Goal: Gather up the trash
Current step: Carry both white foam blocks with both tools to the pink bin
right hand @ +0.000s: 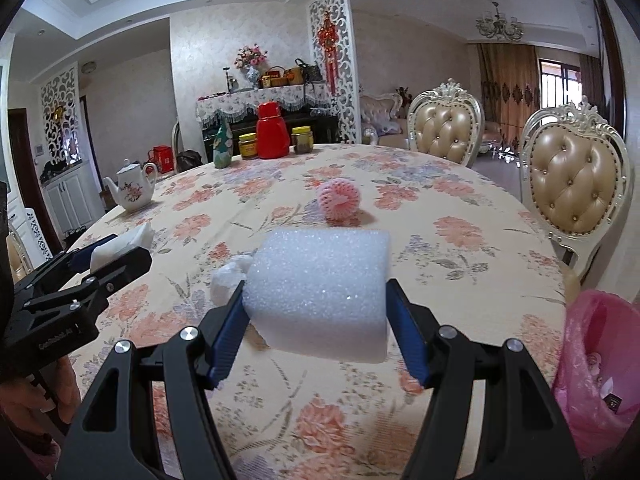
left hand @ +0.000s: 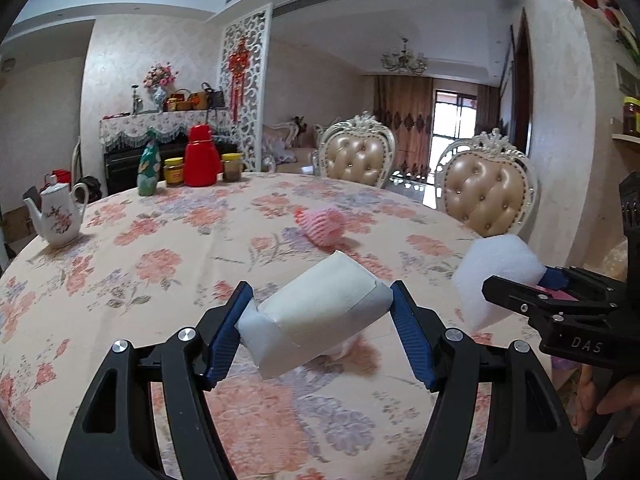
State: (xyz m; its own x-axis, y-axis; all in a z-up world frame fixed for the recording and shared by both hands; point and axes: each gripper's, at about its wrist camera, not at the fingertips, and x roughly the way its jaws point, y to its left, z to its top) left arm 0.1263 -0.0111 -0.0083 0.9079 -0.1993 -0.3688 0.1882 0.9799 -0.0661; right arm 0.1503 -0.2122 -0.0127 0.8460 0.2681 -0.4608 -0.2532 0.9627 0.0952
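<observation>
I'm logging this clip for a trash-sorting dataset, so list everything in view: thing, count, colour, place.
wrapped packet: 1, white, clamped in the left gripper above the table
foam block: 1, white, clamped in the right gripper
foam fruit net: 1, pink, lying mid-table
crumpled scrap: 1, white, on the cloth behind the foam block
bin bag: 1, pink, at the table's right edge
table: 1, floral cloth
teapot: 1, white with flowers, left side
flask: 1, red, far edge
jars: 2, yellow-lidded, flanking the flask
bottle: 1, green, left of the jars
chairs: 2, cream, beyond the table
left gripper: black, blue pads
right gripper: black, blue pads
</observation>
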